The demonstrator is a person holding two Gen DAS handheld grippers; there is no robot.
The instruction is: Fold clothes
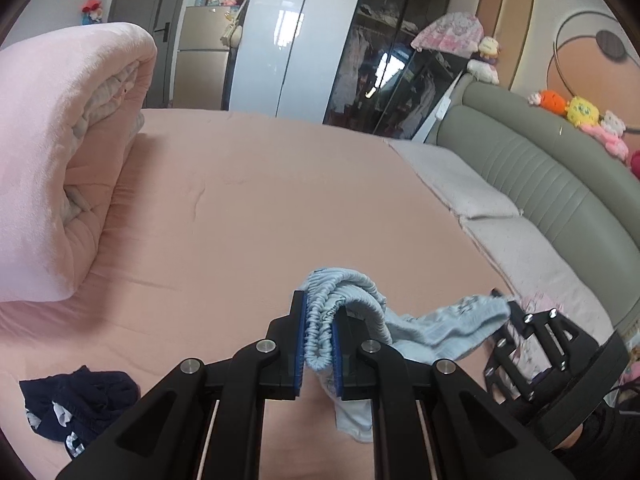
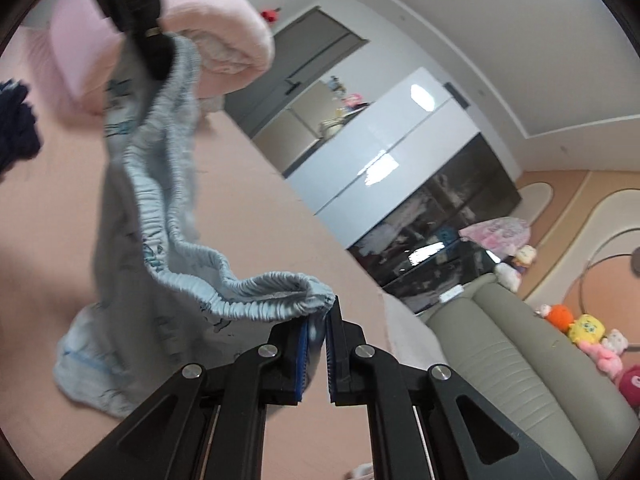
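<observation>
Right at the lens we have the left gripper (image 1: pixel 319 344), angled downward over the bed, its blue pads pinching the gathered elastic waistband of the light blue shorts (image 1: pixel 436 326) — cloth bunches up between the two fingers and spills over the right one. From there the shorts trail off to our right, held up off the sheet, to where the right gripper (image 1: pixel 505 303) comes in from the lower right corner, tips at the far end of the fabric. In the right wrist view that right gripper (image 2: pixel 319 330) sits nearly level and rolled hard, the room tilted across the frame; its jaws are pressed together on the other stretch of the waistband, with only a thin fold of blue cloth between the pads. The waistband loops up and away toward the left gripper (image 2: pixel 154 62) at the top left, and the shorts' legs hang down beneath it, the hem close to the pink bed sheet (image 1: pixel 280 208). Left of us on the sheet lies a dark navy garment (image 1: pixel 76 404), crumpled. Further out, a rolled pink quilt (image 1: pixel 60 160) sits to the left, a grey padded headboard (image 1: pixel 552 184) curves along the right, and behind stand the wardrobes (image 1: pixel 384 60).
</observation>
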